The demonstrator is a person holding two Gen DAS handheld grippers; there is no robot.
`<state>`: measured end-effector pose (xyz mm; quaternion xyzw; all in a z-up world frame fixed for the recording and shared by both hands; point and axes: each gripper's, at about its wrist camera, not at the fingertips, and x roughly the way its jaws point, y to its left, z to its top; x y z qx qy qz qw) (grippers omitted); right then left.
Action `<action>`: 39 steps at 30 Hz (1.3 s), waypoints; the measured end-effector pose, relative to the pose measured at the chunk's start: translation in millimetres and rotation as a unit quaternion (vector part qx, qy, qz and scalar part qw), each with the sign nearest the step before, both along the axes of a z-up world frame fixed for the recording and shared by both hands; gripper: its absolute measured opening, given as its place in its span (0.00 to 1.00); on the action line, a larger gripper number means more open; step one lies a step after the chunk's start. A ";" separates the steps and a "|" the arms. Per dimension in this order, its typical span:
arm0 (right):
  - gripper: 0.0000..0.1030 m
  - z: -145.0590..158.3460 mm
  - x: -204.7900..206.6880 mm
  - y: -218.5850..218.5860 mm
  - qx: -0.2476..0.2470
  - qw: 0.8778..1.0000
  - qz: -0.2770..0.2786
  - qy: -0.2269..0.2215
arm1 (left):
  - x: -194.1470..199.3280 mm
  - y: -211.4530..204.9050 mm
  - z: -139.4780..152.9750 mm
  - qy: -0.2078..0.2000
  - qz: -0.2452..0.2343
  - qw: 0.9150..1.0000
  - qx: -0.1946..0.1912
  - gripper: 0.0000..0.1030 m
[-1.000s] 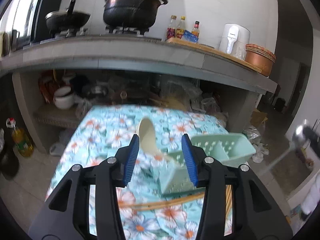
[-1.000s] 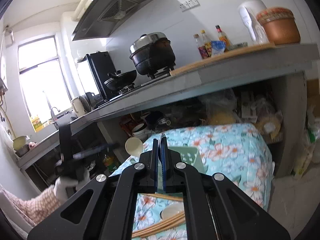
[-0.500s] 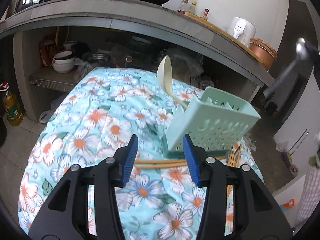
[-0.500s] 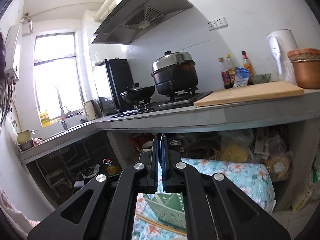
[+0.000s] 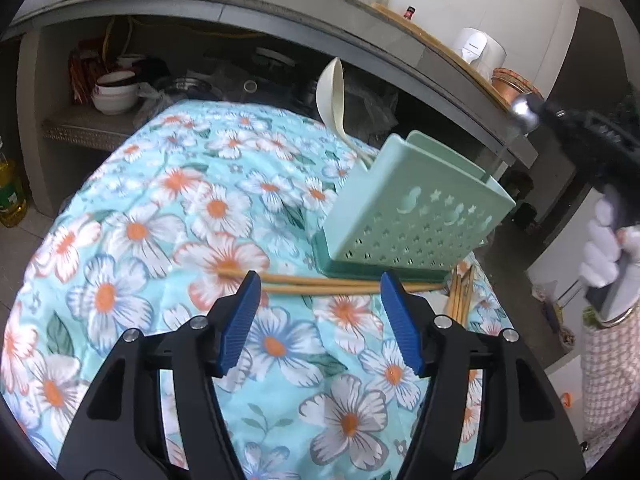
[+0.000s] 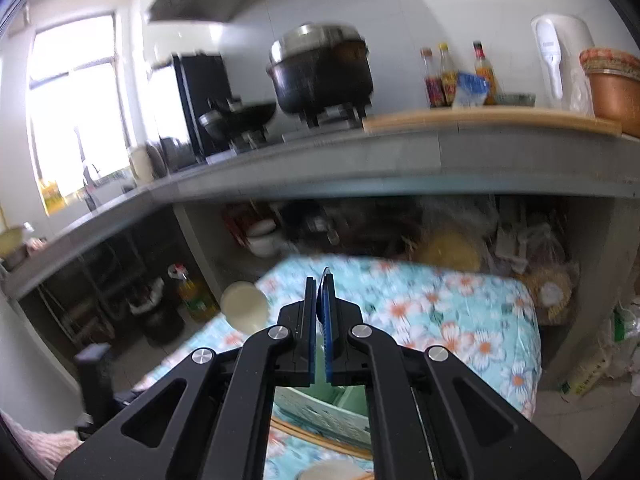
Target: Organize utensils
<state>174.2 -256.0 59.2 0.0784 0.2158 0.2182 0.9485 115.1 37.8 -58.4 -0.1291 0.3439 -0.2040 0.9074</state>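
Left hand-held gripper [image 5: 318, 294] lowered toward cloth [image 5: 168, 216] since earlier frame; jaws just widened, now apart, nothing between. Chopsticks [image 5: 332, 285] seen lying just beyond fingertips, mid-frame, against base of green holder [image 5: 412, 216]. Ladle [image 5: 331, 98] stood in holder, upper centre. Right hand-held gripper [image 6: 320, 312] pressed together at lower centre, blurred; metal spoon [image 5: 525, 111] held at right edge of left view.

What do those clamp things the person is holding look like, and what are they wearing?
Each hand-held gripper has a black frame with silver bolts and two ribbed blue pads. The person wears a white glove and a pink-checked sleeve.
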 end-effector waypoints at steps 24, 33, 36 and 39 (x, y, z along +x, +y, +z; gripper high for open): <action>0.39 -12.1 -28.3 -35.4 0.033 0.998 -0.046 0.019 | -4.4 -16.1 -2.4 0.016 -0.019 1.000 0.006 0.62; 0.42 -86.3 -49.0 -45.3 0.032 0.989 -0.063 0.128 | -1.5 -39.9 -10.1 0.032 -0.048 0.998 0.020 0.64; 0.42 -114.6 -47.5 -39.3 0.014 0.984 -0.066 0.165 | 0.2 -53.6 -15.7 0.040 -0.061 0.997 0.032 0.64; 0.42 -133.7 -40.4 -28.4 -0.019 0.979 -0.066 0.190 | -0.4 -64.2 -22.4 0.049 -0.070 0.996 0.038 0.64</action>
